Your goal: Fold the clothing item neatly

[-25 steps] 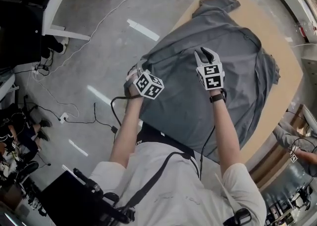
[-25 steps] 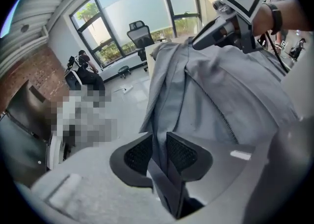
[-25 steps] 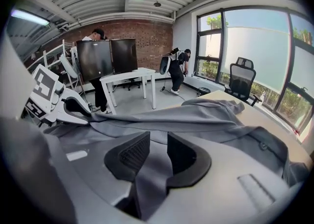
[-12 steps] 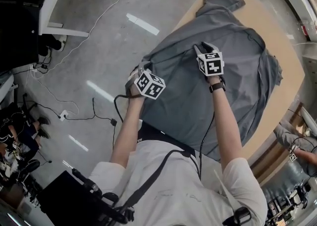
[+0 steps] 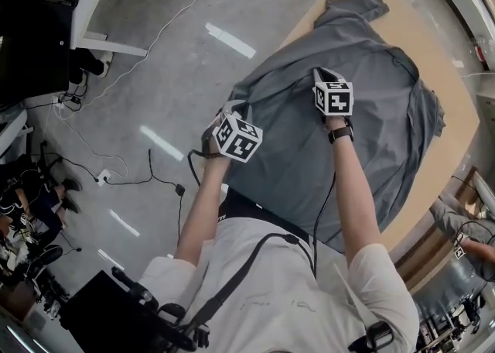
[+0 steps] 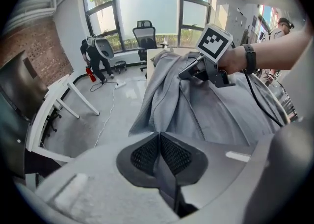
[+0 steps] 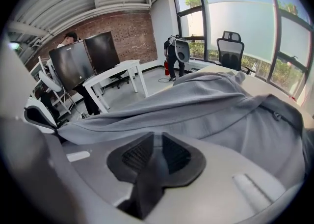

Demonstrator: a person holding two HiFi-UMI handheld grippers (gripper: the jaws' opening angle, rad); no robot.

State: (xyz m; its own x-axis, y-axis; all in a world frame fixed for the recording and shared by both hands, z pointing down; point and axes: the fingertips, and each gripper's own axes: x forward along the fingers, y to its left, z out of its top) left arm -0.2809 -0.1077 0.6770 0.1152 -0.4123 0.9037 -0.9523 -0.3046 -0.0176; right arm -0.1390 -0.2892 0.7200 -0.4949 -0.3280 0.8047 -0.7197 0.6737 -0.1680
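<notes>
**Grey shirt pinched in both grippers**

A tan wooden surface (image 5: 433,42) stands on a grey concrete floor (image 5: 155,73), with a rumpled grey shirt (image 5: 371,135) spread across it. Both arms reach forward. The left hand-held gripper (image 5: 230,106) is clamped on the shirt's left edge. The right hand-held gripper (image 5: 322,75), its jaws just closed, pinches fabric mid-shirt.

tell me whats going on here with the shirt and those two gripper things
A person is working on a grey shirt spread over a wooden table, with a hand-held gripper in each hand. The left hand-held gripper is shut on a pinch of fabric at the shirt's edge by the table side. The right hand-held gripper has just closed on fabric further in, near the shirt's middle. No fold is laid yet; the shirt lies mostly open.
</notes>
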